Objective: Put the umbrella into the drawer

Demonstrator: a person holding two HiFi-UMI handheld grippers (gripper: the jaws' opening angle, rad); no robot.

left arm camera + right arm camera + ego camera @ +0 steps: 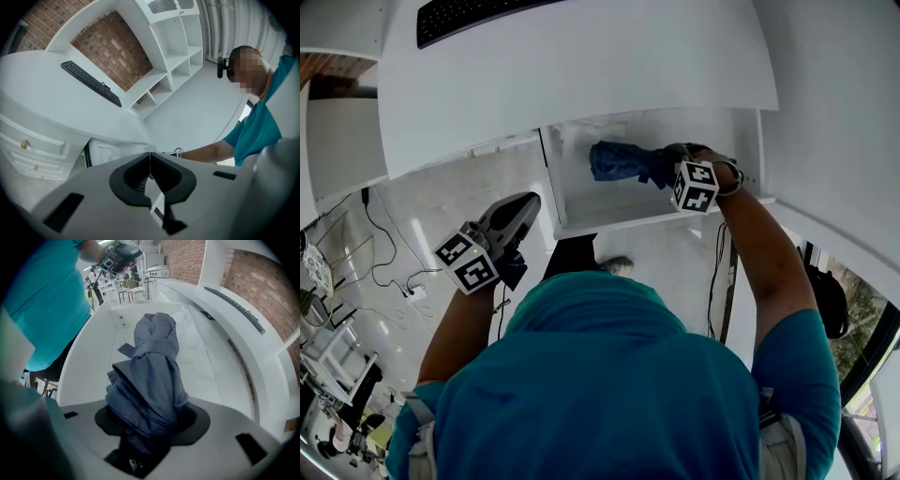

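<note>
The left gripper [150, 154] is hanging nearest the person, jaws pressed together on nothing. Further out, the right gripper [150, 416] is pointing steeply down and clamping the folded blue umbrella [154, 362], which is lying within the open drawer's [201, 362] walls, below the desk's [581, 66] front edge.

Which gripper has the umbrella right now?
The right gripper: its jaws grip the folded blue umbrella. The left gripper is shut, holding nothing.
</note>
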